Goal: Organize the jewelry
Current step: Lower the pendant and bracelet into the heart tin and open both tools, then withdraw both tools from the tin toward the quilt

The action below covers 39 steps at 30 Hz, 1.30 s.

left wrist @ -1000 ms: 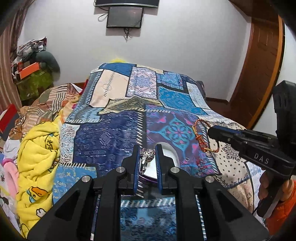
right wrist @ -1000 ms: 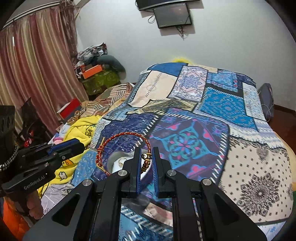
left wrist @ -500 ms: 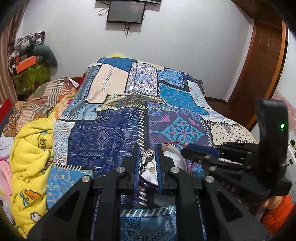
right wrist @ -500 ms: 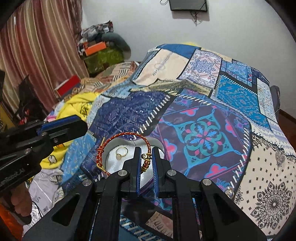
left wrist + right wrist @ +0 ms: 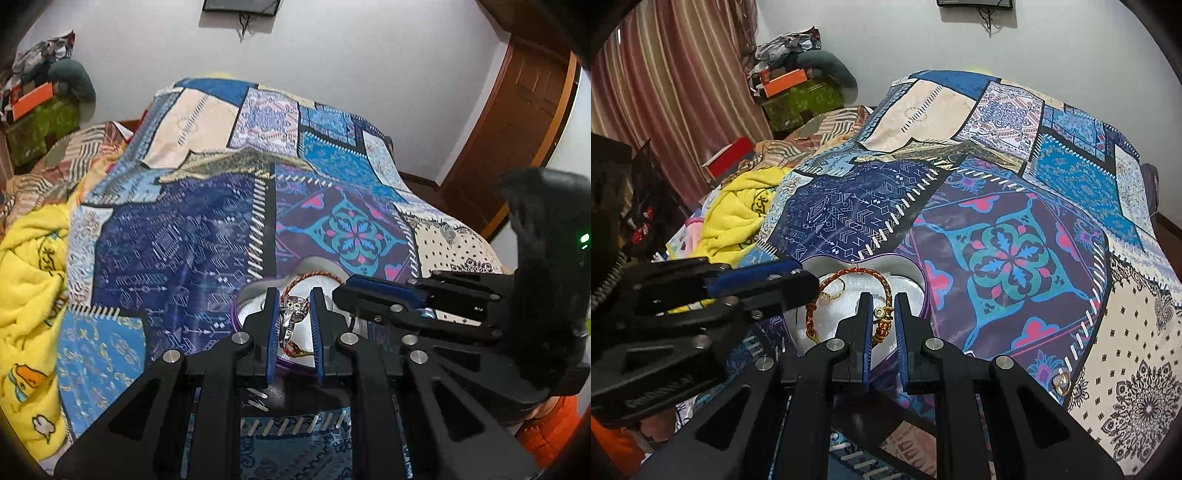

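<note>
A heart-shaped box (image 5: 913,281) with a white lining and a purple rim lies on the patchwork bedspread. My right gripper (image 5: 883,300) is shut on the beaded clasp of a red-orange braided bracelet (image 5: 857,271), whose loop hangs over the lining. A gold ring (image 5: 835,292) lies inside the box. My left gripper (image 5: 294,296) is shut on a silver jewelled ring (image 5: 294,309) just above the same box (image 5: 254,295). The two grippers sit close side by side: the right gripper (image 5: 351,292) shows to the right in the left wrist view, and the left gripper (image 5: 807,285) shows at the left in the right wrist view.
Another small gold ring (image 5: 1062,382) lies on the bedspread (image 5: 1015,258) to the right of the box. A yellow blanket (image 5: 29,280) is heaped along the bed's left side. A wooden door (image 5: 517,122) stands at the back right, clutter and curtains at the far left.
Both grippers have come down and closed in on each other over the heart box. The bracelet's loop now hangs inside the box's outline, and the silver ring is just above the lining.
</note>
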Each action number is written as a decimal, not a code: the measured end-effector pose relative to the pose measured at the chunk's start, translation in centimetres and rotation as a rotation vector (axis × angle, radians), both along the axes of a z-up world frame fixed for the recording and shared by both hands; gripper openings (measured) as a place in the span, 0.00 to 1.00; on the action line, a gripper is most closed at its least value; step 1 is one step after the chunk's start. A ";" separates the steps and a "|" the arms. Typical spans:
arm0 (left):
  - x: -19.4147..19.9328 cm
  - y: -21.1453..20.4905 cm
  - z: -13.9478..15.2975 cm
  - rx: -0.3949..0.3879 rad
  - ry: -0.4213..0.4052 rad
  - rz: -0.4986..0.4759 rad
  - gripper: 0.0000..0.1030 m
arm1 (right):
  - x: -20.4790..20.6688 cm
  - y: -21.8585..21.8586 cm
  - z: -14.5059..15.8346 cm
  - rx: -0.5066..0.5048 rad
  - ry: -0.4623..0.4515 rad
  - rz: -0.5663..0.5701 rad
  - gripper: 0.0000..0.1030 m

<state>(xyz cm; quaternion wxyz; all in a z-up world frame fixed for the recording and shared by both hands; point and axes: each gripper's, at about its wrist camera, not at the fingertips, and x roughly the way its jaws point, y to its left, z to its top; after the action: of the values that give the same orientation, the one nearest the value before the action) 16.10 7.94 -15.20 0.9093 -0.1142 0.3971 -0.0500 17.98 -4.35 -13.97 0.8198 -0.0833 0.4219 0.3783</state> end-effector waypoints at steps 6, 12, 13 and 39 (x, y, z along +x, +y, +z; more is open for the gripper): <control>0.3 -0.6 -0.7 0.002 0.032 -0.015 0.14 | -0.2 -0.8 0.4 0.001 0.009 -0.011 0.11; 0.4 -0.7 -0.8 0.003 0.051 -0.007 0.14 | 0.1 -1.4 0.5 0.003 0.016 -0.035 0.21; 0.3 -0.7 -0.7 0.001 0.052 -0.007 0.14 | 0.1 -1.6 0.7 0.005 0.015 -0.042 0.21; 0.9 -6.9 2.9 0.101 -0.003 -0.097 0.20 | 1.5 -12.2 3.7 0.035 -0.048 -0.267 0.22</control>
<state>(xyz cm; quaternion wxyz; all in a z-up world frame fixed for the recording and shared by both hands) 16.95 1.00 -12.27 0.9110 -0.0489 0.4027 -0.0739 19.50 -16.59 -10.32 0.8738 -0.0210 0.4029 0.2713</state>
